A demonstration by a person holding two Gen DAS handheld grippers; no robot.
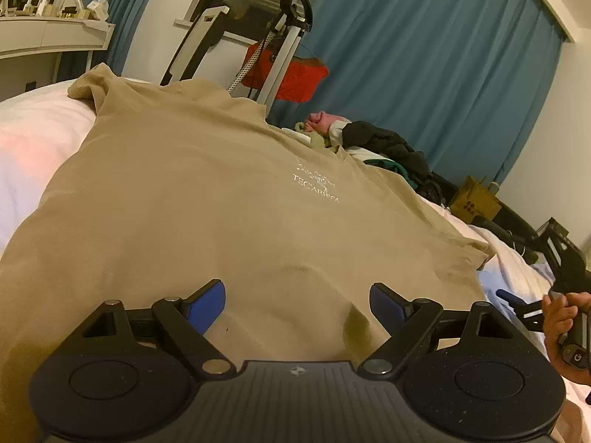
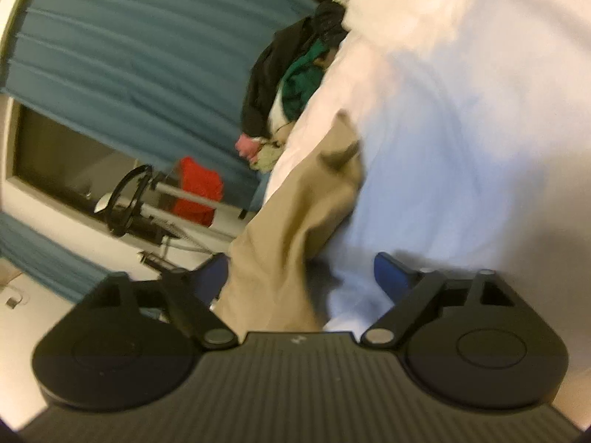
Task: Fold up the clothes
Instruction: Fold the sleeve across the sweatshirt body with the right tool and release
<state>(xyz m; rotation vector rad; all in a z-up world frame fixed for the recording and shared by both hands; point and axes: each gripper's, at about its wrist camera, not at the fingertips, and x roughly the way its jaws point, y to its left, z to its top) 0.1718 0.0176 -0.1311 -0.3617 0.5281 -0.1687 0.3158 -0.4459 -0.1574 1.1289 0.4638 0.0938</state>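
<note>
A tan T-shirt (image 1: pixel 207 184) with small white lettering lies spread flat on a white bed (image 1: pixel 33 136). My left gripper (image 1: pixel 297 304) is open just above the shirt's near edge, with nothing between its blue pads. My right gripper (image 2: pixel 301 277) is open in a tilted, blurred view; the shirt's sleeve edge (image 2: pixel 291 229) lies between its blue pads, which stand apart from the cloth. The right gripper also shows in the left wrist view (image 1: pixel 517 302) beside the shirt's right sleeve, held by a hand.
A pile of dark, green and pink clothes (image 1: pixel 388 147) lies at the bed's far side. A garment steamer stand (image 1: pixel 284 37), a red bag (image 1: pixel 291 74) and blue curtains (image 1: pixel 424 55) are behind. A white shelf (image 1: pixel 48 33) stands far left.
</note>
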